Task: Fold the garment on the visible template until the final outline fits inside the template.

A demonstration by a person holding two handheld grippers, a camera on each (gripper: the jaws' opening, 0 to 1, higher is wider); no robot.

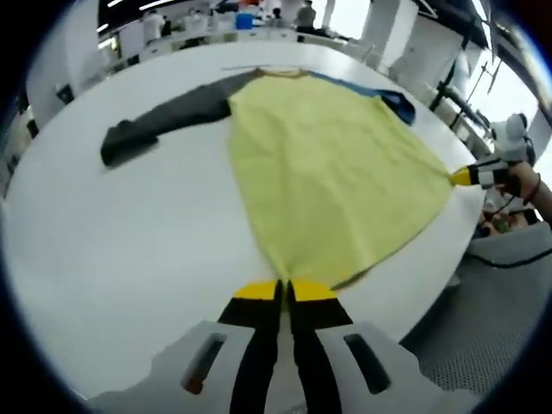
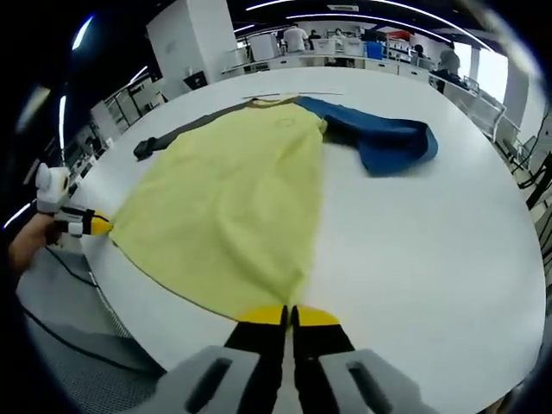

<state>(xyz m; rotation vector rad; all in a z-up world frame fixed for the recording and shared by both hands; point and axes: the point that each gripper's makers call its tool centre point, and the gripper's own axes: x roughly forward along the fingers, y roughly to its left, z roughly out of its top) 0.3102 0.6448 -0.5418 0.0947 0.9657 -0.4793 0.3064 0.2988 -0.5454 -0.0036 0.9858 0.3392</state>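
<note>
White surface (image 1: 103,259), near edge: both tools, left tool (image 1: 285,289) and right tool (image 2: 289,315), clamped on garment (image 1: 336,172) hem corners, keeping it taut for folding.

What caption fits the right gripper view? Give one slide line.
Right gripper shut on the shirt hem, left gripper on the other corner, white table.

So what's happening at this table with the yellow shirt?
A person is working with two tools. The left hand-held gripper and the right hand-held gripper are each shut on a bottom corner of a yellow garment spread flat on a white table. Its grey sleeve and blue sleeve lie out to either side, unfolded.
</note>
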